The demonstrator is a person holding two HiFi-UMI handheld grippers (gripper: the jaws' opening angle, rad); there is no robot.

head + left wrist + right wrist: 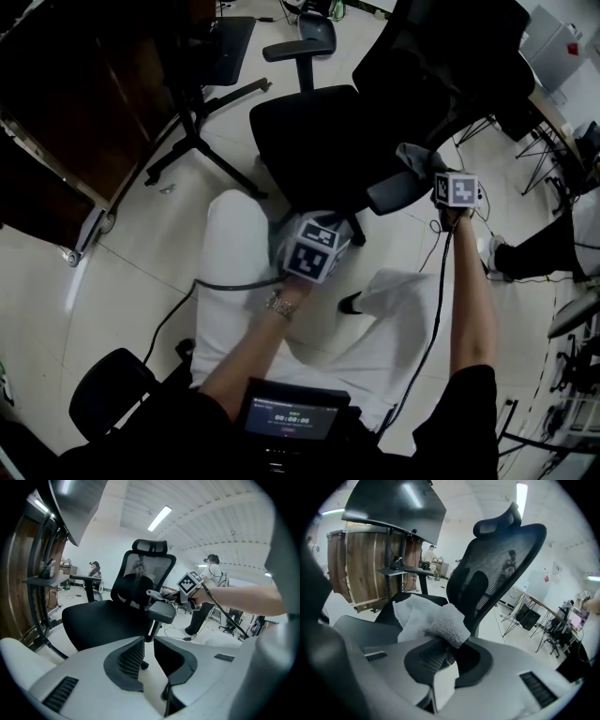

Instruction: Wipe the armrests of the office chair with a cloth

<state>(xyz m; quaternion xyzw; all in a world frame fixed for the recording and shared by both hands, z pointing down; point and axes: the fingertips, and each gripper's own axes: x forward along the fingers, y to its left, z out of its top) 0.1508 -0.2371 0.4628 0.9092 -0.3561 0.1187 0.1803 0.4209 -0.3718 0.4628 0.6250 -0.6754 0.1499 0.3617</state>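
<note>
A black mesh-backed office chair stands in front of me. Its near armrest has a grey-white cloth lying on its back end. My right gripper is shut on that cloth, which bunches out above the jaws. In the left gripper view the same armrest shows with the cloth on top and the right gripper's marker cube behind it. My left gripper hangs low before the seat, a little way from the armrest; the left gripper is open and holds nothing. The far armrest is bare.
A wooden desk on a black stand fills the left. A second chair sits at the lower left. Cables run over the tiled floor. A person's leg and shoe are at the right, with stands and desks behind.
</note>
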